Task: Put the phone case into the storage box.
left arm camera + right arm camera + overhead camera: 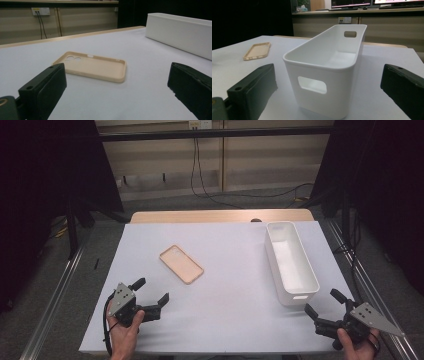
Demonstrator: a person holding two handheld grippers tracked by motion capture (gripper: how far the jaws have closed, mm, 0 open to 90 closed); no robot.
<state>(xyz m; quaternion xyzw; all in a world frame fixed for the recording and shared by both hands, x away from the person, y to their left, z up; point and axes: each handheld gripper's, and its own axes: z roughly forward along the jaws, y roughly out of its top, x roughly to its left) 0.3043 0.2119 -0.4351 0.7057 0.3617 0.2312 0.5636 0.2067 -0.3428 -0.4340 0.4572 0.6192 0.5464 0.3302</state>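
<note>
A white sheet covers the counter (220, 320), with a strip of bare wood showing along its far edge. A tan phone case (181, 264) lies flat on the sheet with its hollow side up, a little left of the middle and turned at a slant; in the left claw view the same phone case (93, 66) sits straight ahead of the jaws with bare sheet all the way to it, its camera cut-outs at the far left end. No brand or writing can be read on it. A long white bin (290, 261) stands on the right part of the counter, running from far to near, well apart from the case, open at the top with nothing seen inside; in the right claw view the bin (325, 72) faces the jaws end-on, a handle slot in its near wall and another in the far one, and it carries no label. Beyond the counter, black cables hang from a wall socket. The left claw (152, 291) hovers near the front left corner, held in a hand (124, 330) that comes up from the bottom edge, jaws spread wide and bare, pointed toward the case. The right claw (324, 302) sits by the front right corner, just short of the bin's near end, gripped by the other hand (356, 346), jaws likewise wide and holding nothing.
</note>
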